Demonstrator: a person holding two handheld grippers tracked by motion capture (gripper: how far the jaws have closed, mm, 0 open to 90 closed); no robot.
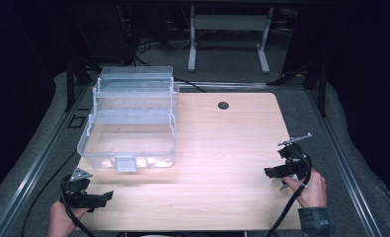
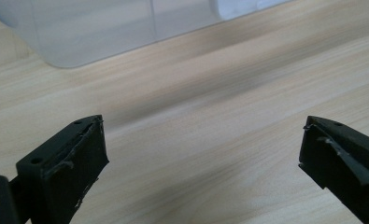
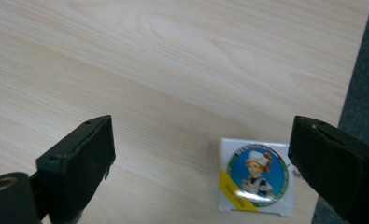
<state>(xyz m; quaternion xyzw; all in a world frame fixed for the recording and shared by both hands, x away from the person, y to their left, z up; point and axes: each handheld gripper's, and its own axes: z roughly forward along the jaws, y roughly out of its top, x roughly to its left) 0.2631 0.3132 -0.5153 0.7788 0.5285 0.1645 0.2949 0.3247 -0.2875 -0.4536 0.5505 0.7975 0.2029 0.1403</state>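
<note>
While your right hand-held gripper (image 3: 201,158) is hovering over the near right corner of the bench (image 1: 222,143), its jaws are standing wide apart with nothing pressed between them. In the right gripper view a small square packet (image 3: 256,183) is lying flat on the wood just inside the right jaw, near the bench edge. It is white, with a round blue picture of a figure in a white cap, a green ring around that, and a yellow strip at one corner. The packet is resting on the bench, and neither pad is touching it.

In the high view you are holding the right hand-held gripper (image 1: 276,172) well to the right, its jaws pointing left across the wood. Your left hand-held gripper (image 1: 101,197) is sitting at the near left corner, jaws pointing right, and a cable is trailing from each one off the near edge.

The left gripper view is showing that hand-held gripper's (image 2: 201,149) jaws spread wide too, with bare wood between them and nothing held. Beyond them the clear wall of the box (image 2: 102,32) is crossing the top of that view.

The box (image 1: 128,118) is standing on the far left part of the bench, a clear plastic organiser with its tiered trays folded open and a latch (image 1: 125,163) on its near wall. It is well apart from both of your hand-held grippers and from the packet.
</note>
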